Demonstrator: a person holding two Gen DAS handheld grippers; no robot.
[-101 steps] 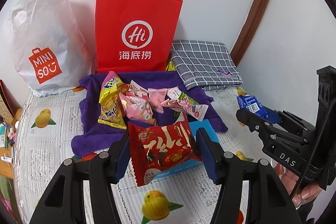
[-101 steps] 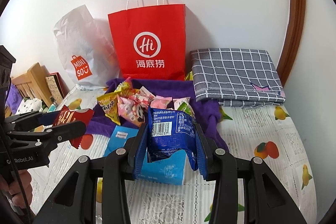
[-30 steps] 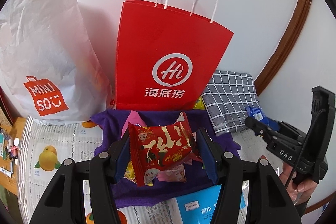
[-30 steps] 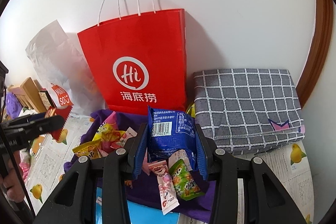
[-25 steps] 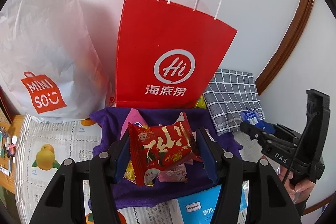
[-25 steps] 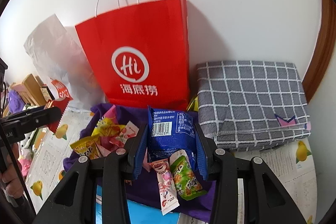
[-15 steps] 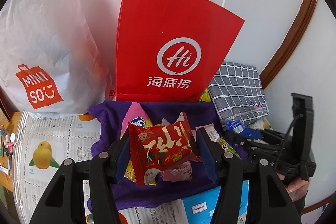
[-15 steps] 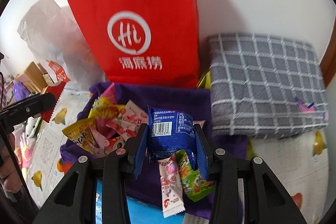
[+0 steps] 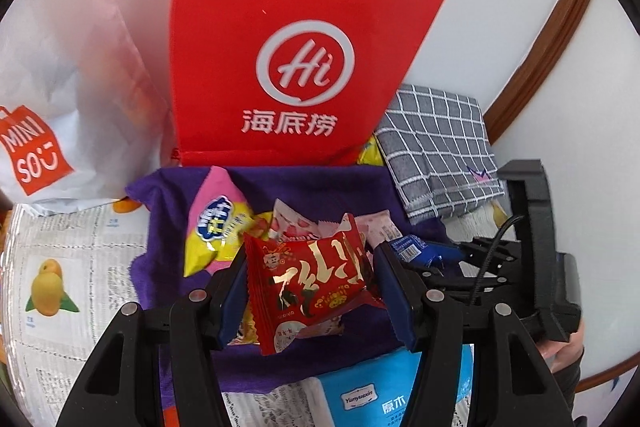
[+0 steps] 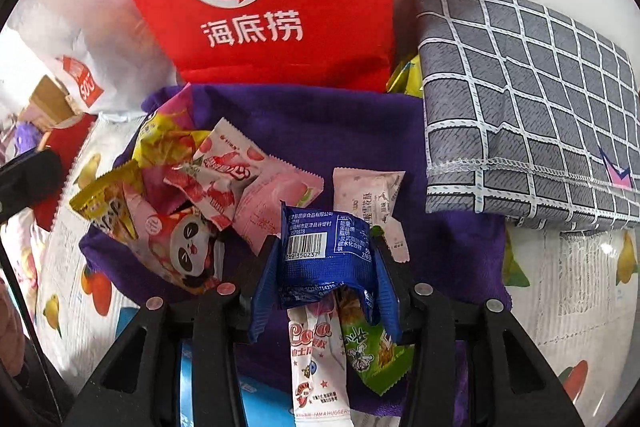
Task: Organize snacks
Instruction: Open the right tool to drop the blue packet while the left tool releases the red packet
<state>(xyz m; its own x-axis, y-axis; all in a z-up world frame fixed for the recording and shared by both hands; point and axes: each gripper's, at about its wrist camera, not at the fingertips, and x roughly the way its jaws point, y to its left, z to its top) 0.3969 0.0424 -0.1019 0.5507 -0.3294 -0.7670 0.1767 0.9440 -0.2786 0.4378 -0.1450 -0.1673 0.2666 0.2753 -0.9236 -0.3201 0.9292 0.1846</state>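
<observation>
My left gripper [image 9: 312, 255] is shut on a red snack packet [image 9: 316, 283] and holds it above the purple cloth [image 9: 320, 187]. A blue snack packet [image 10: 326, 259], bowed, sits between the pads of my right gripper [image 10: 325, 247], whose jaws are opening; both pads still touch it. It hangs low over the cloth [image 10: 340, 131], just above a pink-and-white stick packet [image 10: 316, 359] and a green packet [image 10: 376, 355]. In the left wrist view the right gripper [image 9: 436, 259] is close beside my left one. A pile of pink and yellow snack packets [image 10: 192, 195] lies on the cloth's left half.
A red paper bag [image 9: 288, 67] stands upright behind the cloth against the wall. A white plastic bag [image 9: 60, 107] stands to its left and a folded grey checked cloth [image 10: 528, 107] lies to the right. A blue tissue pack [image 9: 380, 395] lies in front, on the fruit-print tablecloth [image 9: 60, 267].
Both grippers have sunk toward the purple cloth with their packets. The right one tipped steeply downward and came in close beside the left one.
</observation>
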